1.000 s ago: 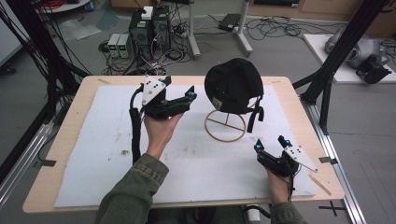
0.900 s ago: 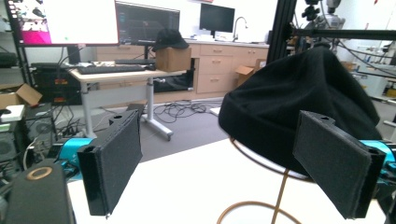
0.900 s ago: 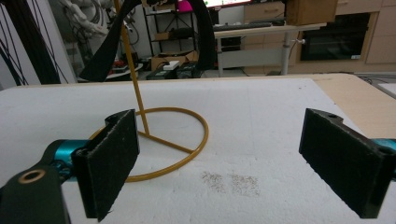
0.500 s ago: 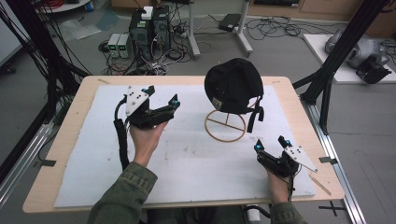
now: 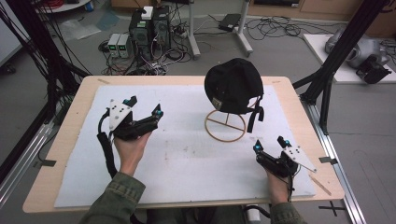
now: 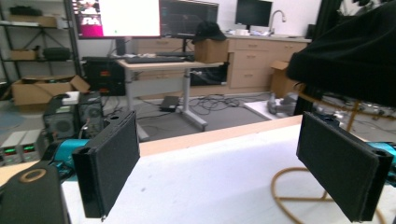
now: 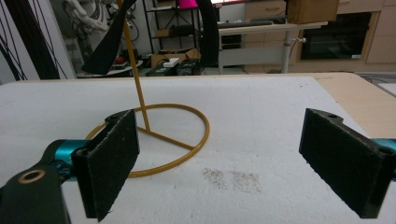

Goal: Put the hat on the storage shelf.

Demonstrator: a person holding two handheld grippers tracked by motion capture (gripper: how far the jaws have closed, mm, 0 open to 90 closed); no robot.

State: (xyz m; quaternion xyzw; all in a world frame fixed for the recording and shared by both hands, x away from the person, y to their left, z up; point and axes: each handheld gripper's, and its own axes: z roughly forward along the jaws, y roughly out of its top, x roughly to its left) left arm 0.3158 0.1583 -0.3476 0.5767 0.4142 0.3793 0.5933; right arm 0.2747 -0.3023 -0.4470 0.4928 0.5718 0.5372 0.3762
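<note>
Your black cap (image 5: 233,86) sits crown-up on a yellow wire stand (image 5: 226,126), toward the table's far right. Its strap hangs down at the right side, and the stand's round base ring lies flat on the white mat.

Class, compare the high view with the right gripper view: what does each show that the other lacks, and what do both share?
Only the high view takes in the whole black cap, both hands, the left gripper with its jaws apart, and the computers on the floor.

Only the right gripper view shows brown specks on the white mat and wooden cabinets behind the table.

Both show the yellow wire stand, its ring lying on the mat, the cap's hanging strap, and the open right gripper.
</note>
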